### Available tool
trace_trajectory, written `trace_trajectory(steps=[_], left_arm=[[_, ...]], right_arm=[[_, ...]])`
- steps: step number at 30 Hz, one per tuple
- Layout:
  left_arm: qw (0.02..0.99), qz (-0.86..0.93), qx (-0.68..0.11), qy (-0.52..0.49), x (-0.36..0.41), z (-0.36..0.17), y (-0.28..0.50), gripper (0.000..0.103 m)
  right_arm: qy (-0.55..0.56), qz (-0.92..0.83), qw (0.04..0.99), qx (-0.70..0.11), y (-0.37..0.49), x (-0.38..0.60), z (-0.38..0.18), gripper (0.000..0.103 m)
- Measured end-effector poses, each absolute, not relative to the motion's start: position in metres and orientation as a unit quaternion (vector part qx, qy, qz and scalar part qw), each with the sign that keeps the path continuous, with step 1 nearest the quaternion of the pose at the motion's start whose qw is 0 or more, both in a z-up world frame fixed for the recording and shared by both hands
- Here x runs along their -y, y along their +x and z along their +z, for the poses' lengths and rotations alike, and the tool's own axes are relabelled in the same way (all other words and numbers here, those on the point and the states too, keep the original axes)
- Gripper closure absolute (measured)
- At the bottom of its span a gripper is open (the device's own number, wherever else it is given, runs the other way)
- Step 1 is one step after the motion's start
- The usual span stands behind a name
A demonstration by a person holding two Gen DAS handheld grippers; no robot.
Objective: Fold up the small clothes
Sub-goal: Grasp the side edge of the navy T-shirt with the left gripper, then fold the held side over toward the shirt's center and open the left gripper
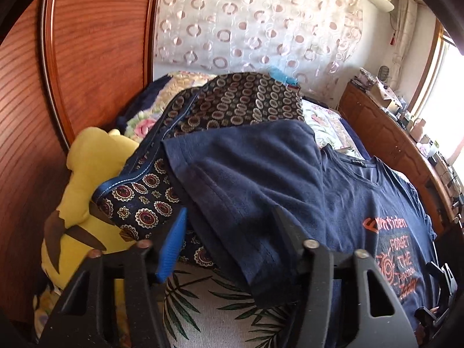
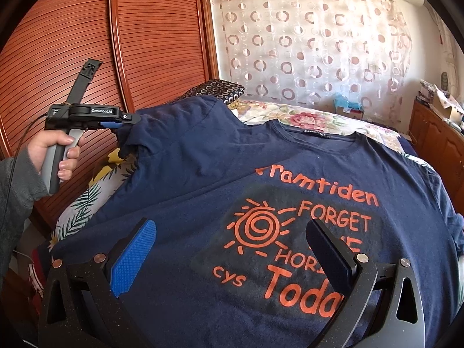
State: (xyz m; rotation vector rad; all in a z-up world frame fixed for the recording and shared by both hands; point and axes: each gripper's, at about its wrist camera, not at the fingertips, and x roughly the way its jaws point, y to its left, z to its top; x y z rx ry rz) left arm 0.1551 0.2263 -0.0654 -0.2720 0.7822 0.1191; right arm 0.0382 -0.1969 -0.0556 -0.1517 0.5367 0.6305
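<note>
A navy T-shirt (image 2: 203, 174) with orange print lies face up on the bed, collar away from me. Its left sleeve (image 1: 246, 174) spreads over a patterned cushion. My left gripper (image 1: 232, 211) has the sleeve's hem lying between its blue pad (image 1: 174, 243) and its black finger, jaws partly apart, the cloth not bunched. From the right wrist view, a hand (image 2: 58, 148) holds the left gripper (image 2: 127, 121) at that sleeve's (image 2: 174, 127) end. My right gripper (image 2: 230, 224) hovers open over the sun print, with nothing pinched.
A dark cushion (image 1: 246, 98) with ring patterns and a yellow plush toy (image 1: 87, 174) lie left of the shirt. A slatted wooden wardrobe (image 2: 145, 43) stands close on the left. A leaf-print sheet (image 1: 203, 298) covers the near bed. A cluttered wooden dresser (image 1: 391, 133) lines the right side.
</note>
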Motion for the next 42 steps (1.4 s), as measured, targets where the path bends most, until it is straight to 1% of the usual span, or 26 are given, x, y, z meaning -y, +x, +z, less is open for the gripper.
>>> trace_trajectory(steps=[1, 2, 3, 4, 5, 8, 12, 15, 20, 24, 25, 26, 27, 28, 29, 30, 31, 33, 34, 35, 38, 42], left_arm=[[0.913, 0.053, -0.380, -0.137, -0.229, -0.065, 0.156, 0.062], [0.913, 0.046, -0.380, -0.143, -0.231, -0.065, 0.157, 0.067], [0.912, 0.041, -0.381, -0.145, -0.231, -0.065, 0.157, 0.068], [0.912, 0.038, -0.382, -0.146, -0.232, -0.065, 0.157, 0.076], [0.914, 0.036, -0.378, -0.143, -0.231, -0.063, 0.156, 0.089], [0.925, 0.034, -0.356, -0.125, -0.224, -0.049, 0.154, 0.095], [0.943, 0.012, -0.321, -0.092, -0.198, -0.020, 0.150, 0.097], [0.948, -0.016, -0.309, -0.078, -0.173, -0.002, 0.160, 0.097], [0.945, -0.070, -0.313, -0.062, -0.121, 0.013, 0.182, 0.097], [0.939, -0.116, -0.322, -0.042, -0.072, 0.011, 0.190, 0.097], [0.938, -0.123, -0.321, -0.041, -0.067, 0.011, 0.188, 0.096], [0.937, -0.129, -0.323, -0.040, -0.062, 0.011, 0.186, 0.087], [0.935, -0.136, -0.325, -0.042, -0.059, 0.010, 0.185, 0.080], [0.934, -0.138, -0.326, -0.044, -0.058, 0.011, 0.183, 0.065], [0.935, -0.139, -0.323, -0.043, -0.059, 0.011, 0.180, 0.059], [0.936, -0.139, -0.321, -0.040, -0.060, 0.012, 0.177, 0.059], [0.936, -0.136, -0.323, -0.038, -0.062, 0.011, 0.174, 0.056], [0.935, -0.128, -0.329, -0.036, -0.066, 0.007, 0.169, 0.047], [0.935, -0.126, -0.330, -0.035, -0.065, 0.005, 0.168, 0.037], [0.935, -0.125, -0.330, -0.032, -0.066, 0.002, 0.165, 0.029], [0.934, -0.113, -0.338, -0.019, -0.069, -0.017, 0.150, 0.025], [0.929, -0.091, -0.359, -0.012, -0.073, -0.049, 0.135, 0.025]], right_arm=[[-0.072, 0.306, 0.912, -0.262, 0.039, 0.198, -0.056, 0.000], [-0.072, 0.306, 0.912, -0.262, 0.039, 0.199, -0.056, 0.000], [-0.072, 0.304, 0.913, -0.263, 0.041, 0.196, -0.056, 0.000], [-0.072, 0.304, 0.913, -0.264, 0.042, 0.196, -0.056, 0.000], [-0.071, 0.303, 0.913, -0.265, 0.043, 0.196, -0.056, 0.000], [-0.066, 0.300, 0.914, -0.266, 0.044, 0.197, -0.056, 0.000], [-0.059, 0.298, 0.914, -0.268, 0.045, 0.198, -0.057, 0.000], [-0.057, 0.295, 0.915, -0.269, 0.045, 0.200, -0.058, 0.000], [-0.050, 0.283, 0.920, -0.266, 0.046, 0.210, -0.056, 0.000], [-0.039, 0.267, 0.925, -0.266, 0.047, 0.222, -0.055, 0.000], [-0.036, 0.265, 0.926, -0.267, 0.047, 0.225, -0.054, 0.000], [-0.031, 0.261, 0.927, -0.267, 0.047, 0.229, -0.054, 0.000], [-0.028, 0.260, 0.927, -0.267, 0.046, 0.230, -0.054, 0.000], [-0.027, 0.257, 0.928, -0.267, 0.045, 0.231, -0.055, 0.000], [-0.028, 0.255, 0.929, -0.268, 0.045, 0.232, -0.055, 0.000], [-0.027, 0.253, 0.929, -0.268, 0.045, 0.233, -0.055, 0.000], [-0.026, 0.251, 0.930, -0.268, 0.044, 0.232, -0.055, 0.000], [-0.023, 0.250, 0.930, -0.267, 0.044, 0.228, -0.054, 0.000], [-0.022, 0.250, 0.931, -0.266, 0.044, 0.227, -0.053, 0.000], [-0.022, 0.250, 0.931, -0.265, 0.044, 0.226, -0.053, 0.000], [-0.027, 0.247, 0.933, -0.262, 0.046, 0.225, -0.052, 0.001], [-0.035, 0.237, 0.939, -0.249, 0.054, 0.227, -0.049, 0.004]])
